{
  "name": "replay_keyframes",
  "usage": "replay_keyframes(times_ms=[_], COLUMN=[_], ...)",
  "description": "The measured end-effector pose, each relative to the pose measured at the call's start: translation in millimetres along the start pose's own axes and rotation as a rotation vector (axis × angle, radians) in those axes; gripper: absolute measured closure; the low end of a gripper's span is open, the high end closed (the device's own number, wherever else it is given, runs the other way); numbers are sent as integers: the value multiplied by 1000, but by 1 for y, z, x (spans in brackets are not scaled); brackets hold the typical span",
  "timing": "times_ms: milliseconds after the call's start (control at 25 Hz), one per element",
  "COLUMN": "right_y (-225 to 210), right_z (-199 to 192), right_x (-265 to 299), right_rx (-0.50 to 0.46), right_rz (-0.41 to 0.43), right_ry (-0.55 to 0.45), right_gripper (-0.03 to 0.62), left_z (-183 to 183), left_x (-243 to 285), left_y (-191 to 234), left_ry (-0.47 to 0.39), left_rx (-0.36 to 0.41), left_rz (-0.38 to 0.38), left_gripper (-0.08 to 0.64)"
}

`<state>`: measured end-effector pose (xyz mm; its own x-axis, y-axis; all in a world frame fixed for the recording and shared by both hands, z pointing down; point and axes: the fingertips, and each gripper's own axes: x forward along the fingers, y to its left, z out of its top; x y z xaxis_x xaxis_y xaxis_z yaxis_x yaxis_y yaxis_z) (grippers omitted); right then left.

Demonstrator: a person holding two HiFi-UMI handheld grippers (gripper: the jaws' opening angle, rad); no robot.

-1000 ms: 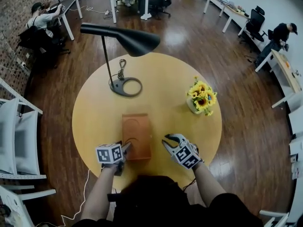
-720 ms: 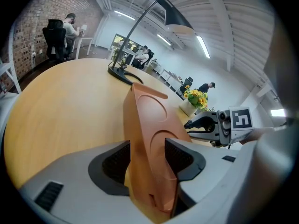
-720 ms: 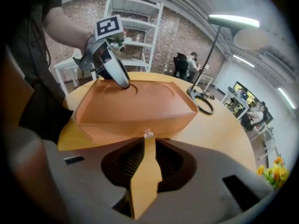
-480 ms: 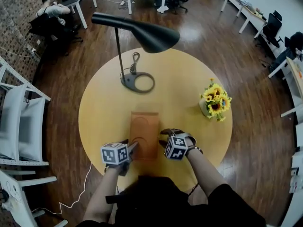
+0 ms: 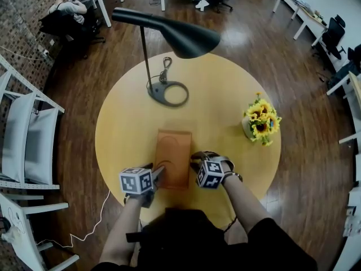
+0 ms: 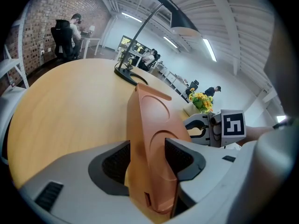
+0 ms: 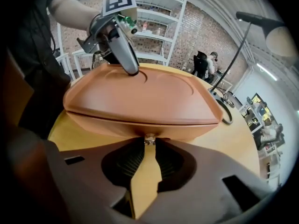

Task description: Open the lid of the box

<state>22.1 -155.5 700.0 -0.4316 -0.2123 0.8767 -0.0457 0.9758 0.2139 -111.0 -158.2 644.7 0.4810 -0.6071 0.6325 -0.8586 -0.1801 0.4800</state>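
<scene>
Clamping left gripper [image 5: 157,175]: closed on the near left corner of the box, with a pad pressed to each side of it.
Right gripper [image 5: 196,161]: at the box's right side near the near edge of the bench; its jaw tips are pinched on a small metal catch [image 7: 149,139], and bare bench shows in the slit behind them.
Box [image 5: 174,158]: orange-brown, long and flat, lying on the bench just in from the near edge, with its long side running towards the far edge.
Lid [image 7: 140,97]: down on the base, the seam closed along the side the right gripper faces; shallow curved recesses mark its top.
Bench [image 5: 124,129]: round, pale yellow wood.
Sunflowers [image 5: 260,120]: a small pot of them near the right edge, well apart from the box.
Desk lamp [image 5: 186,35]: its ring base sits towards the far edge and its black shade leans right above the bench.
White chairs [image 5: 28,145]: on the floor beyond the left edge.
Seated person [image 5: 65,7]: at a desk far off, upper left.
</scene>
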Motion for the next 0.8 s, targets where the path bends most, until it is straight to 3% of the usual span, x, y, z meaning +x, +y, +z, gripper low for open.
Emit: replay_keyframes(times_ms=[280, 480, 800], right_y=[-8, -9, -11], right_z=[-27, -59, -96], right_x=[-16, -30, -39], right_rx=[52, 120, 189], right_rz=[-38, -64, -83], right_ry=[20, 42, 72], right_gripper=[512, 512, 515], left_z=[2, -1, -2], left_x=[-2, 0, 2], left_y=[4, 7, 9], left_ry=[-2, -6, -4], left_rx=[-7, -56, -53], left_rz=[10, 3, 4], left_gripper=[337, 337, 337])
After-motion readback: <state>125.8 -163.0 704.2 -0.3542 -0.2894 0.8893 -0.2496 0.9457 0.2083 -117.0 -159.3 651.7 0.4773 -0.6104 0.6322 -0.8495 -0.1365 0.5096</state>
